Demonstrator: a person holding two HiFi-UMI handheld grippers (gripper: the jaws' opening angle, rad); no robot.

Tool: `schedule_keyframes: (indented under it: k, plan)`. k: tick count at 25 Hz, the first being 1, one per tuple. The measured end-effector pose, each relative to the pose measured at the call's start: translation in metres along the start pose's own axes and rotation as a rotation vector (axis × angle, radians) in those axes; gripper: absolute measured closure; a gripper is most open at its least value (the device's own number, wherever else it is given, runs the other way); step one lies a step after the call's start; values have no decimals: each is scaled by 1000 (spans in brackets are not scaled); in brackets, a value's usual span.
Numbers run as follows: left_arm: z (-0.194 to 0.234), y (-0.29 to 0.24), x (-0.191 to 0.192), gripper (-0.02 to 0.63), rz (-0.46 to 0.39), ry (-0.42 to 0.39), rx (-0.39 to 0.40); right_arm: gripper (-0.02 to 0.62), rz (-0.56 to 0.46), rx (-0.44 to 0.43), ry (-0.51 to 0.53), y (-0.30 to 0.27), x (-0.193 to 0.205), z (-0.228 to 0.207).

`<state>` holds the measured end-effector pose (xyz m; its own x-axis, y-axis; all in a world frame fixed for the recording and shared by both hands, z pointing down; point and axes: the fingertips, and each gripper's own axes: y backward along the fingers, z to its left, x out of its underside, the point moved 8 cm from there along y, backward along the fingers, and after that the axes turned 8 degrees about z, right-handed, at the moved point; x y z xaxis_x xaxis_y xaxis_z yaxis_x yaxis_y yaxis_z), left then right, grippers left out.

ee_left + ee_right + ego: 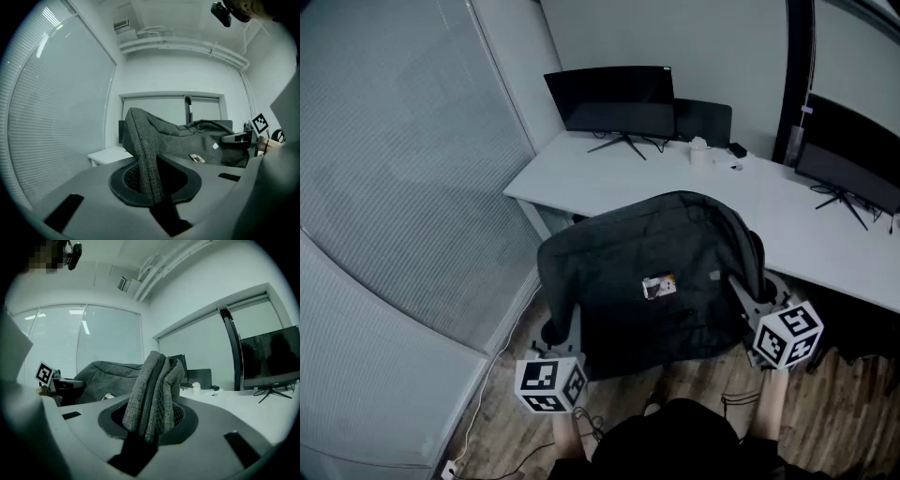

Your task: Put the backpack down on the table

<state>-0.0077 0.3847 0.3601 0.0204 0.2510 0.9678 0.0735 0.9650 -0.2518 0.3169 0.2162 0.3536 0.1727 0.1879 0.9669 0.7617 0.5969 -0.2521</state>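
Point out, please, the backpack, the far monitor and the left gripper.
backpack (647, 244): head view, grey top panel.
far monitor (614, 101): head view, screen centre.
left gripper (152, 185): left gripper view, between its jaws.

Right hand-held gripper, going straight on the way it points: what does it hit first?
The right hand-held gripper is shut on the dark grey fabric backpack, so that comes first; past that fold, probably the white table, though depth is unclear.

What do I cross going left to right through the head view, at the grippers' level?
White slatted blinds → left gripper → dark grey fabric backpack → right gripper
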Motion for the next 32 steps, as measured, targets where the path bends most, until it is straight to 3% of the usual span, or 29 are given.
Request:
schedule_keyframes:
  k: [15,32]
  plan:
    - [-4,-11,13,554,34,28,-22,485,36,-19,-5,-12,9,-12]
    - [-31,-34,17,554,93,58,-80,485,75,-77,-39,-29,17,-54]
